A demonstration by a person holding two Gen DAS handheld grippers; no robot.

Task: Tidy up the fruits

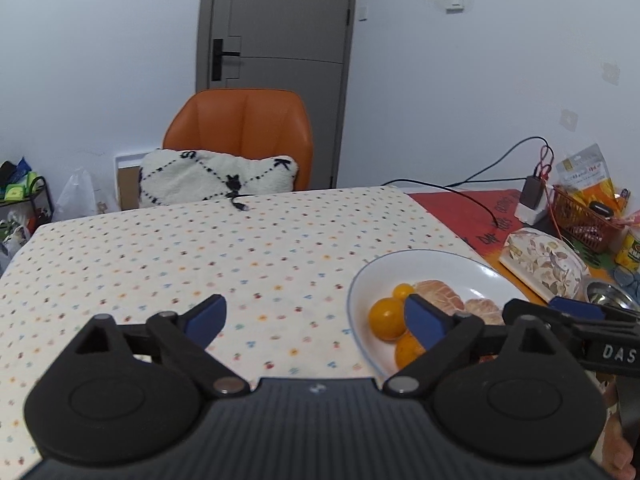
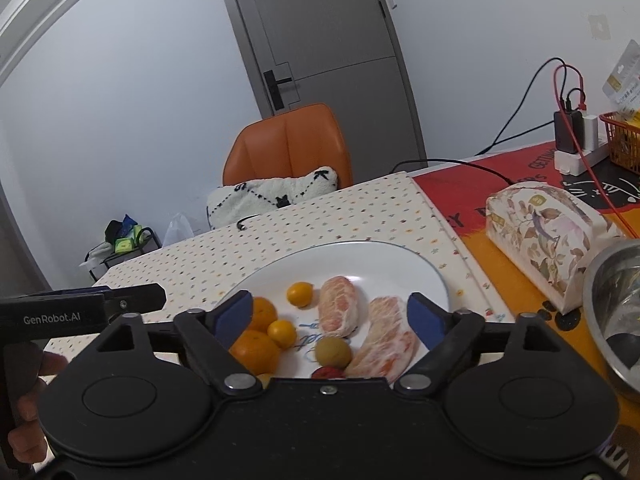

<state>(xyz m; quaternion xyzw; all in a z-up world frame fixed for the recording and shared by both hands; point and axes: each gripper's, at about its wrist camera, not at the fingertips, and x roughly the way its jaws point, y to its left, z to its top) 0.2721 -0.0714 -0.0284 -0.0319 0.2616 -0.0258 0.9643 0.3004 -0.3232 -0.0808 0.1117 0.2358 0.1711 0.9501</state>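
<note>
Both hand-held grippers, left (image 1: 314, 320) and right (image 2: 331, 320), are held spread wide with nothing gripped above a white plate (image 2: 400, 264). Oranges (image 2: 256, 350), 2 peeled pomelo segments (image 2: 338, 306) and a green fruit (image 2: 333, 352) are seen on it; an orange chair (image 2: 288, 148) is seen beyond.

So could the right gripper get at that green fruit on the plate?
Probably yes. The right gripper is open above the plate, and the green fruit lies between its fingers with nothing on top, though a pomelo piece sits close beside it.
</note>
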